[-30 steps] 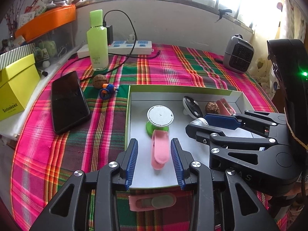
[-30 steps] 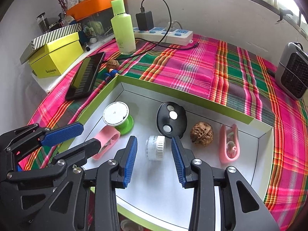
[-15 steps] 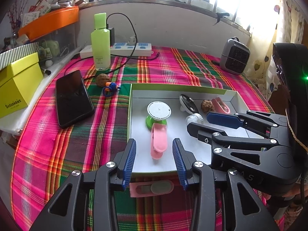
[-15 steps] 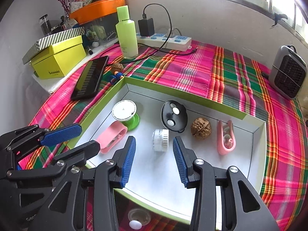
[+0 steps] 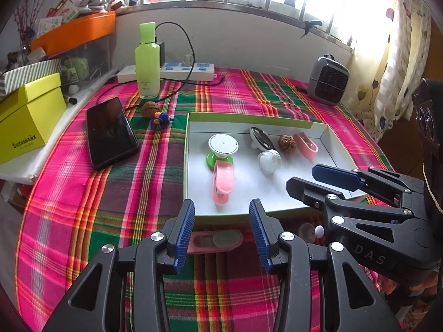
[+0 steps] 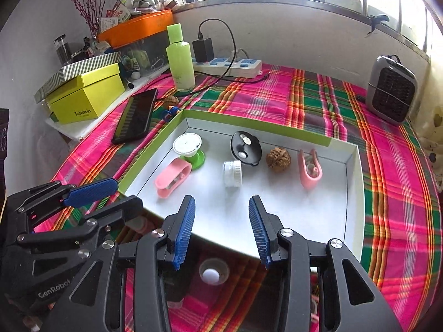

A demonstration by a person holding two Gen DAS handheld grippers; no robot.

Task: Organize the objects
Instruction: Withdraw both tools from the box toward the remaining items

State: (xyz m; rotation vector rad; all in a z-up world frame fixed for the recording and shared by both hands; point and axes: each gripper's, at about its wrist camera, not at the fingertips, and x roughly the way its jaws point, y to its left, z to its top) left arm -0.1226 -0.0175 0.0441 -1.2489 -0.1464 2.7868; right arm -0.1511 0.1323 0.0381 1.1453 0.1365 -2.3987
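Note:
A white tray with green walls (image 5: 326,130) (image 6: 351,193) holds a green-and-white spool (image 5: 223,149) (image 6: 188,148), two pink clips (image 5: 223,181) (image 6: 310,166), a black oval piece (image 6: 246,148), a walnut (image 6: 278,159) and a small clear jar (image 5: 268,161) (image 6: 232,173). My left gripper (image 5: 221,232) is open and empty, over a pink clip (image 5: 214,240) on the cloth in front of the tray. My right gripper (image 6: 220,231) is open and empty at the tray's near edge, above a small cup with a white ball (image 6: 211,274).
On the plaid cloth left of the tray lie a black phone (image 5: 109,132), a second walnut (image 5: 151,108) and a small blue toy (image 5: 159,120). A green bottle (image 5: 147,61), a power strip (image 5: 177,70), a yellow box (image 5: 26,121) and a small grey heater (image 5: 328,80) stand around the back.
Both grippers have drawn back from the tray toward its near edge. The pink clip and the small cup on the cloth in front of the tray have come into view.

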